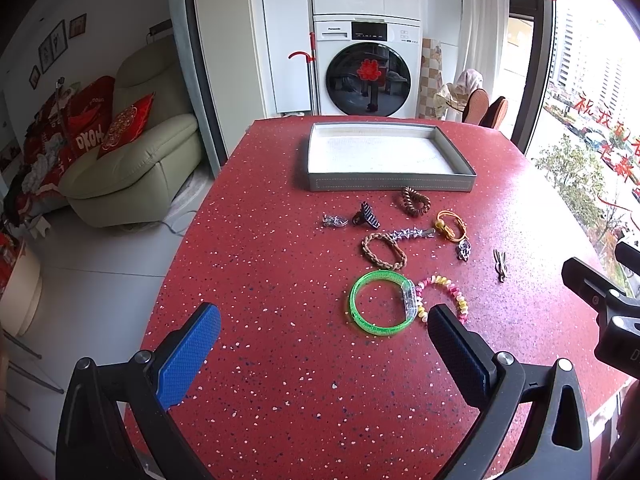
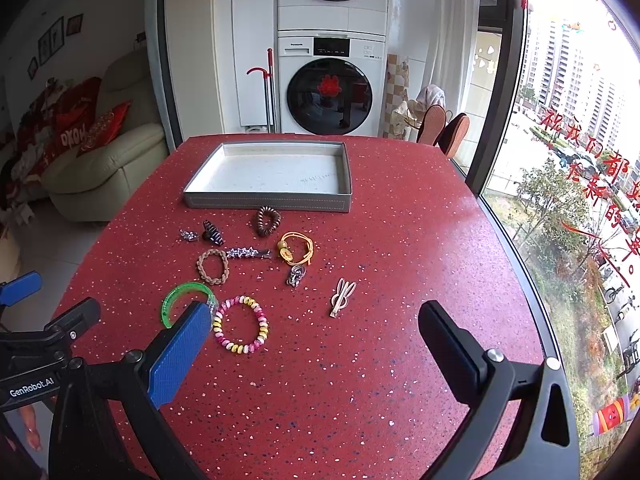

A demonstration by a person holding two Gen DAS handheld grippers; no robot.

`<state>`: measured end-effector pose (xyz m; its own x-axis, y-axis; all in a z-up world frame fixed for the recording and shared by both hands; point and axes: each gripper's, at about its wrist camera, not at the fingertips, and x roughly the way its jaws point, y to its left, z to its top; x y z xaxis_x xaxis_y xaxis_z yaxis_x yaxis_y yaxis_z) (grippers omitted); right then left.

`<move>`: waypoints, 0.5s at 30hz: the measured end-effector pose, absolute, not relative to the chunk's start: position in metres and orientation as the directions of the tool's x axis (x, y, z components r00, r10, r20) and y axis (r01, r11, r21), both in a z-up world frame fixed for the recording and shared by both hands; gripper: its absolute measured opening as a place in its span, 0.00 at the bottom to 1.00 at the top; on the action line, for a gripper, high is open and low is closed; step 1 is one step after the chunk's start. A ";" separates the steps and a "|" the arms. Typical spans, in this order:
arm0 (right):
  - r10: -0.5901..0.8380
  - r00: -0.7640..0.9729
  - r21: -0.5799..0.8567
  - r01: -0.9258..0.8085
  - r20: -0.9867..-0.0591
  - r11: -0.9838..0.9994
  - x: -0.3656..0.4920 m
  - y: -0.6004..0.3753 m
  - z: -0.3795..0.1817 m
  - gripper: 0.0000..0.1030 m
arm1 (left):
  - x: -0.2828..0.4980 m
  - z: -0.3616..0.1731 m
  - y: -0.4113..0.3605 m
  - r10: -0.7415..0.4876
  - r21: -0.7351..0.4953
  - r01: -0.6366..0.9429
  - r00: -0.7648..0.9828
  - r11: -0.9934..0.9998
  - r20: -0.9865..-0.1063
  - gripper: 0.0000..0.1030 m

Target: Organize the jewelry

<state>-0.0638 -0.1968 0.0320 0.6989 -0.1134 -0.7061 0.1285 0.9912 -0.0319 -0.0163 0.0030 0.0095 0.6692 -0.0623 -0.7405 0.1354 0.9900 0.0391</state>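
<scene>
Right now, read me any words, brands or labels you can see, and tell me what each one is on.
"GenRobot.AI": on the left gripper body.
"Panasonic": on the lower washing machine, small and only just legible.
Washer's control-panel markings: too small to read.
Red Chinese characters on the window: too distorted to read reliably.

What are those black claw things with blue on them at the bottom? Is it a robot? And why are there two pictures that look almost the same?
It isn't a robot. A person holds a two-finger grabber in each hand, and each grabber has its own camera looking along its fingers. One picture comes from the left gripper, the other from the right gripper, so you see the same red table from two spots.

Both grabbers are wide open and hold nothing.

On the table lie a green bangle, a pink and yellow bracelet, a braided bracelet, a bunny hair clip and other small pieces. Behind them sits a grey tray with nothing in it, probably where the jewelry will go.
</scene>
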 end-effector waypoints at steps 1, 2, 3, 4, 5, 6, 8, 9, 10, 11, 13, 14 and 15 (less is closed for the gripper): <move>-0.113 0.698 -0.032 0.128 -0.707 0.991 -0.064 -0.197 0.031 1.00 | -0.016 0.009 0.003 -0.063 0.039 0.136 0.669 0.990 -0.741 1.00; -0.113 0.697 -0.032 0.128 -0.709 0.991 -0.063 -0.197 0.030 1.00 | -0.016 0.009 0.003 -0.063 0.039 0.136 0.669 0.990 -0.741 1.00; -0.113 0.695 -0.033 0.127 -0.710 0.991 -0.063 -0.198 0.029 1.00 | -0.016 0.009 0.003 -0.062 0.040 0.136 0.668 0.990 -0.741 1.00; -0.113 0.694 -0.033 0.127 -0.711 0.991 -0.063 -0.198 0.029 1.00 | -0.016 0.009 0.002 -0.061 0.041 0.136 0.668 0.990 -0.742 1.00; -0.112 0.694 -0.033 0.127 -0.711 0.991 -0.063 -0.199 0.028 1.00 | -0.015 0.008 0.002 -0.061 0.041 0.136 0.667 0.990 -0.743 1.00; -0.112 0.693 -0.033 0.127 -0.712 0.991 -0.063 -0.199 0.028 1.00 | -0.015 0.008 0.002 -0.060 0.041 0.136 0.667 0.990 -0.743 1.00; -0.112 0.693 -0.033 0.126 -0.713 0.991 -0.063 -0.200 0.027 1.00 | -0.015 0.007 0.002 -0.059 0.042 0.135 0.667 0.990 -0.743 1.00; -0.112 0.692 -0.033 0.126 -0.713 0.991 -0.063 -0.200 0.027 1.00 | -0.015 0.007 0.002 -0.058 0.042 0.134 0.666 0.990 -0.744 1.00; -0.112 0.692 -0.033 0.126 -0.713 0.991 -0.063 -0.199 0.027 1.00 | -0.014 0.006 0.001 -0.058 0.042 0.134 0.666 0.990 -0.744 1.00; -0.112 0.691 -0.034 0.126 -0.714 0.991 -0.062 -0.199 0.027 1.00 | -0.014 0.006 0.001 -0.058 0.042 0.133 0.665 0.990 -0.745 1.00; -0.112 0.689 -0.035 0.126 -0.716 0.991 -0.062 -0.200 0.026 1.00 | -0.014 0.005 0.000 -0.057 0.044 0.134 0.663 0.990 -0.746 1.00; -0.112 0.687 -0.035 0.125 -0.718 0.992 -0.062 -0.200 0.026 1.00 | -0.014 0.005 0.000 -0.057 0.044 0.135 0.663 0.990 -0.747 1.00; -0.112 0.686 -0.035 0.126 -0.719 0.991 -0.061 -0.200 0.025 1.00 | -0.013 0.005 -0.001 -0.057 0.044 0.136 0.662 0.990 -0.747 1.00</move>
